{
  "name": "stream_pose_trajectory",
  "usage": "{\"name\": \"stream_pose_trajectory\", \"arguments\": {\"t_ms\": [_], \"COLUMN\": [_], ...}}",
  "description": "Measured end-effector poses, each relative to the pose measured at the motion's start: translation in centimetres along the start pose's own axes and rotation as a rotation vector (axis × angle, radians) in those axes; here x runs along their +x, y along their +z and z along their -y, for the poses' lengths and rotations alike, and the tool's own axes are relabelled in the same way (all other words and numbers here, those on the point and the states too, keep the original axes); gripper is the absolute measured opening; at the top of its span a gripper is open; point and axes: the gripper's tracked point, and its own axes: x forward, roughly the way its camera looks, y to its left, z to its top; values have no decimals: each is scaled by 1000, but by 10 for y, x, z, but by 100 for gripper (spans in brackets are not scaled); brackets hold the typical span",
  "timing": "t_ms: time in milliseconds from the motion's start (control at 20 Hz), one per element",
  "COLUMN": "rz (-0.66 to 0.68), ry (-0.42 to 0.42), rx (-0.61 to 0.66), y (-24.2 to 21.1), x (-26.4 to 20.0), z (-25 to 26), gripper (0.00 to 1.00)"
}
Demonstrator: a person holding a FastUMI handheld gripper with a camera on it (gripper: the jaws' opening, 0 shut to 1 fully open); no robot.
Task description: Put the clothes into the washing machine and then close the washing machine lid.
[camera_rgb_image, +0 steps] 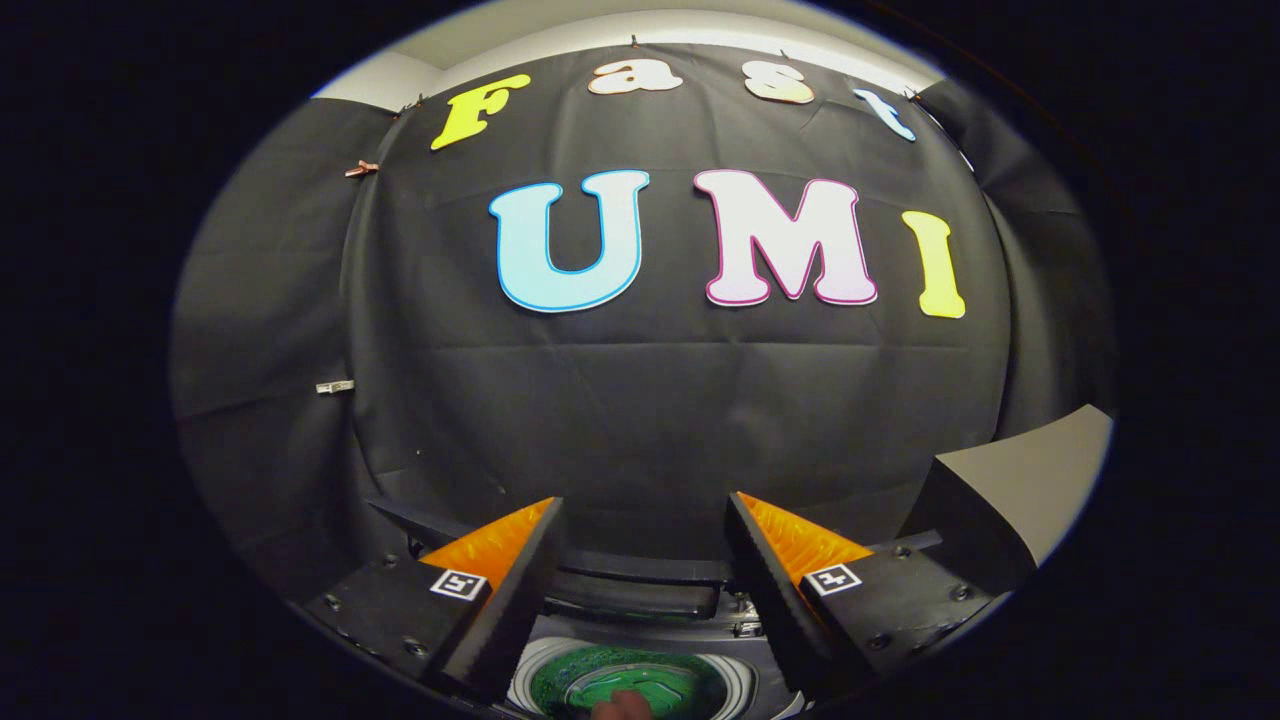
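So the gripper [645, 560] is hanging up high with its fingers spread wide, nothing between them, looking mostly at the booth wall [660, 400]. The washer [640, 650] is sitting low down between the fingers, tub [620, 685] wide open, with the lid [630, 590] looking like it's standing up at the back just beyond the fingertips (that dark slab, can't be fully sure). There's a bit of something pinkish-brown [625, 706] poking up at the near rim of the tub; can't tell if that's the clothes or something else, it's cut off.

My guess is we're at the lid-closing part, or heading there. To do it well: be coming over the top of the lid from behind, hooking a finger on its upper edge and easing it forward and down, not slamming.

Room-wise, the wall is sitting close behind the lid, so not much space back there. A pale box-like thing [1030, 480] is sitting off to the right; plenty of open air above.
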Motion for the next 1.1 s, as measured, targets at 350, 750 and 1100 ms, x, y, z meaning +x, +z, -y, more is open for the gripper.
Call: {"name": "stream_pose_trajectory", "arguments": {"t_ms": [350,750,1100], "rz": [12,-53,-1], "ry": [10,-37,-33], "rx": [11,-22,36], "y": [-16,-66,-52], "x": [-28,-74,-122], "z": [-5,3,15], "gripper": [99,100,99]}}
